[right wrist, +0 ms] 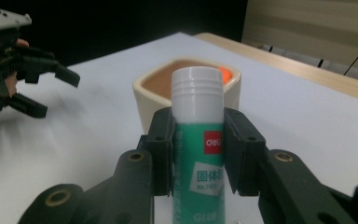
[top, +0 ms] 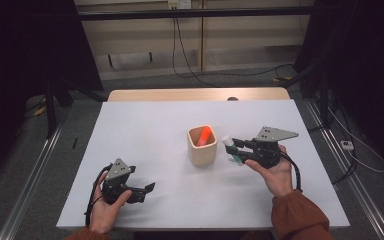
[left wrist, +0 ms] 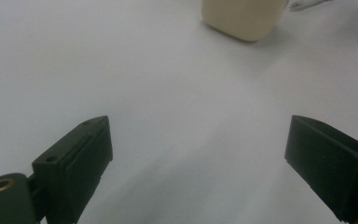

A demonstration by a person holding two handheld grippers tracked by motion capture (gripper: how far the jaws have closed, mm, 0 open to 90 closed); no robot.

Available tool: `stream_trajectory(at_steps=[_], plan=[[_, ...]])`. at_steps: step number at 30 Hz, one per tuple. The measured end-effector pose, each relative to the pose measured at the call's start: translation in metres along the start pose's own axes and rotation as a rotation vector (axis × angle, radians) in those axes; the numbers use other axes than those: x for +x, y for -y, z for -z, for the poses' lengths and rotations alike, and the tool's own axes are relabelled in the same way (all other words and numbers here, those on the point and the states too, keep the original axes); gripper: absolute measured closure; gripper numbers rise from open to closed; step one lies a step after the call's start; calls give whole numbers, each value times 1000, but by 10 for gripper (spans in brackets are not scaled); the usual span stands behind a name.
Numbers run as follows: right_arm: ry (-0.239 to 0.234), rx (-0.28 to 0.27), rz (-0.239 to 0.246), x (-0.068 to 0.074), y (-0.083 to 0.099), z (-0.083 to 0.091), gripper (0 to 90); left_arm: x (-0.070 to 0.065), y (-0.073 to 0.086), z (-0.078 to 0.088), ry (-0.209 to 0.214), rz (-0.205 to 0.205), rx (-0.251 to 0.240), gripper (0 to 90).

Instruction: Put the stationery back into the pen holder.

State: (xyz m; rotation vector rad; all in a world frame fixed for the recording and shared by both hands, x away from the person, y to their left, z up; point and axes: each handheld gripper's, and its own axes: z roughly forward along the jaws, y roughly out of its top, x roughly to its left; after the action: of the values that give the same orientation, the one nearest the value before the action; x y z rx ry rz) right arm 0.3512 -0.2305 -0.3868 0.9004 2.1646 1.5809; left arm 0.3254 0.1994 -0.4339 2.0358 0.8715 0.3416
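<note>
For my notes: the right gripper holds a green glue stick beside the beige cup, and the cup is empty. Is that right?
Not quite. The cup is not empty: an orange item stands in it, as the high view shows. The rest holds: the right gripper grips the green glue stick beside the cup.

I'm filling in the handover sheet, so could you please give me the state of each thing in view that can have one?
glue stick: capped, clamped between the jaws, beside the cup.
right gripper: shut on the glue stick.
left gripper: open, holding nothing, over the table.
cup: upright, open top, an orange item inside.
</note>
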Motion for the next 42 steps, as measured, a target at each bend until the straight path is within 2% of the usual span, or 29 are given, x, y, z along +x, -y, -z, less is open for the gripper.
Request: stream_trajectory(at_steps=[3,10,18,22,29,36,42], plan=[[3,-36,9,2,-3,0,665,0,0,0,1,-1,-2,73],[-3,-83,31,6,-17,-5,665,0,-1,0,6,-7,-5,73],[-9,-147,-7,2,-31,-14,665,1,-1,0,-1,-2,-4,73],[-20,-161,-12,4,-35,-18,664,1,0,1,0,-3,-5,73],[-11,-176,-16,4,-41,-25,664,1,0,1,-3,-1,-10,73],[-17,-209,-27,4,-55,-32,664,0,-1,2,-7,-6,-19,70],[-17,-194,-28,4,-58,-44,664,0,-1,4,-6,-6,-18,70]])
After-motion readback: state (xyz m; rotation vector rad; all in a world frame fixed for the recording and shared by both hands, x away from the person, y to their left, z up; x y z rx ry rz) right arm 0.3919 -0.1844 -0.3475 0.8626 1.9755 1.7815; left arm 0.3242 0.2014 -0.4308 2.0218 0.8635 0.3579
